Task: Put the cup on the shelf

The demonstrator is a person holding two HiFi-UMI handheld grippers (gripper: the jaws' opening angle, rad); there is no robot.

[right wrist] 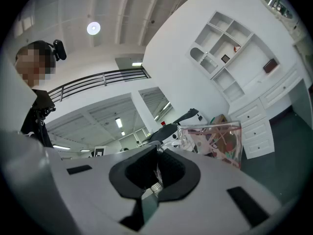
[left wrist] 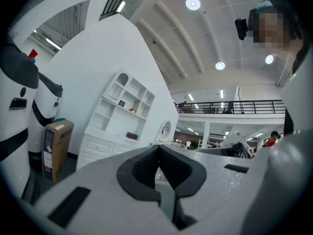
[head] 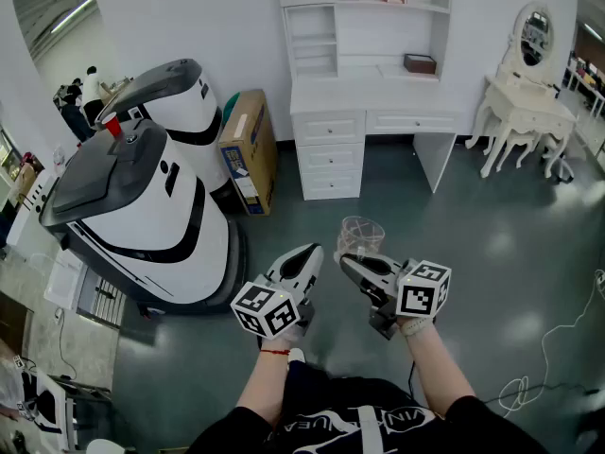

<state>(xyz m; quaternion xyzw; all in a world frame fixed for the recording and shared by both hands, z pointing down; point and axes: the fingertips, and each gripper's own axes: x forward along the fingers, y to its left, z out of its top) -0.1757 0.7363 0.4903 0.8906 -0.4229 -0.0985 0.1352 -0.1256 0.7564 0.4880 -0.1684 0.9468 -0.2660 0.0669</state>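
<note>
No legible text or numbers

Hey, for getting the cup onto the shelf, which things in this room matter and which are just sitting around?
For the job:
clear cup
right gripper, clamped on the cup's wall
white shelf unit above the desk

Just lying about:
cardboard box
white machines
vanity table
floor cable
left gripper, shut and empty

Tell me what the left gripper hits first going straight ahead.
Probably the clear cup in the right gripper, just beyond the shut tips of the left gripper; depth is unclear, and past it stands the white desk.
</note>
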